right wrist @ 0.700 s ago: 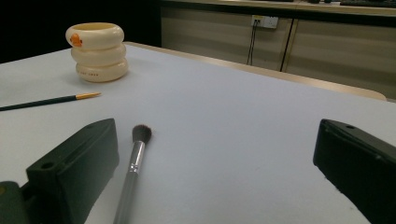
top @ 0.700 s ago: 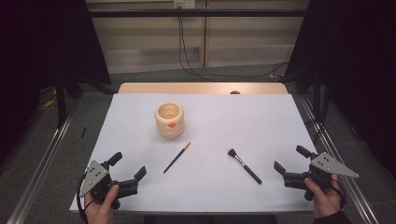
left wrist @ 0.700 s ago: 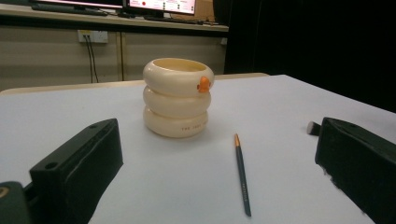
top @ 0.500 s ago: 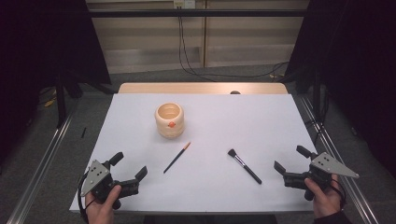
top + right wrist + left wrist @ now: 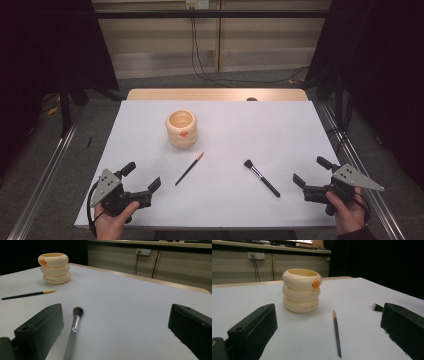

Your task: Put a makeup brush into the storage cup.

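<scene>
A cream ringed cup (image 5: 181,128) with an orange mark stands upright on the white table (image 5: 225,125), left of centre. A thin dark pencil-like brush (image 5: 189,169) with an orange tip lies in front of it. Right of that lies a makeup brush (image 5: 261,177) with a dark handle and silver ferrule. My left gripper (image 5: 142,176) rests at the front left, open and empty, facing the cup (image 5: 301,290) and the thin brush (image 5: 336,333). My right gripper (image 5: 311,171) sits at the front right, open and empty, with the makeup brush (image 5: 74,327) lying by its left jaw.
A wooden strip (image 5: 217,94) borders the table's far edge. Metal rails (image 5: 45,175) run along both sides on the floor. Cables (image 5: 210,75) hang down the wall behind. Dark curtains flank the table.
</scene>
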`<action>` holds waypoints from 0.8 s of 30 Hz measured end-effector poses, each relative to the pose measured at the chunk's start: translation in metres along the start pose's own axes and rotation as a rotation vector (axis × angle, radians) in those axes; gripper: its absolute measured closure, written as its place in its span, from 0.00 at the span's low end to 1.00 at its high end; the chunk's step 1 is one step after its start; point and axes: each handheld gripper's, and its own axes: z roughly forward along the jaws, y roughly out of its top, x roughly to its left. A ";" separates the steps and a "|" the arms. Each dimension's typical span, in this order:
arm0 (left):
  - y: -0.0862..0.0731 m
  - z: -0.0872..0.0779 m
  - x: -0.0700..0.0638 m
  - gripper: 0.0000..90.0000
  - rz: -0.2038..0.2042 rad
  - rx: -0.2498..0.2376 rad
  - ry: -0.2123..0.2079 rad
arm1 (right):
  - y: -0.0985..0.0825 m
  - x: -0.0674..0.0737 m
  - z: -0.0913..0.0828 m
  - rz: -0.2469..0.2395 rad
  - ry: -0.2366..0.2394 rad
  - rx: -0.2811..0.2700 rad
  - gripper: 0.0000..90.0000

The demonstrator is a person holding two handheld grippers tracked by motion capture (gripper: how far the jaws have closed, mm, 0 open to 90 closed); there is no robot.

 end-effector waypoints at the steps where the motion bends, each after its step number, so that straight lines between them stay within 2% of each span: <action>1: 0.000 0.000 -0.001 0.01 0.006 0.003 0.004 | 0.000 0.000 -0.001 0.004 0.005 0.003 0.00; 4: 0.003 0.000 -0.003 0.01 0.020 0.016 -0.007 | 0.001 0.001 -0.001 -0.007 0.000 -0.001 0.00; 5: 0.003 0.001 -0.004 0.01 0.028 0.021 0.004 | 0.001 0.002 0.000 -0.005 0.008 -0.001 0.00; 10: 0.009 0.007 -0.006 0.01 0.016 0.040 0.011 | 0.001 0.002 0.000 0.000 0.008 -0.006 0.00; 12: 0.011 0.014 -0.008 0.01 0.022 0.056 -0.017 | 0.001 0.001 0.000 0.001 0.008 -0.007 0.00; 15: 0.013 0.018 -0.010 0.02 0.020 0.049 -0.032 | 0.001 0.002 0.000 0.004 0.013 -0.008 0.00; 17: 0.014 0.021 -0.012 0.03 0.036 0.054 -0.045 | 0.001 0.003 -0.001 0.007 0.008 -0.010 0.00; 19: 0.017 0.024 -0.014 0.03 0.070 0.056 -0.049 | 0.001 0.003 -0.001 0.013 0.011 -0.006 0.00; 20: 0.018 0.026 -0.015 0.03 0.061 0.056 -0.064 | 0.001 0.003 -0.001 0.016 0.013 -0.010 0.00; 24: 0.023 0.033 -0.015 0.03 0.085 0.065 -0.069 | 0.001 0.004 -0.001 0.009 0.024 -0.010 0.00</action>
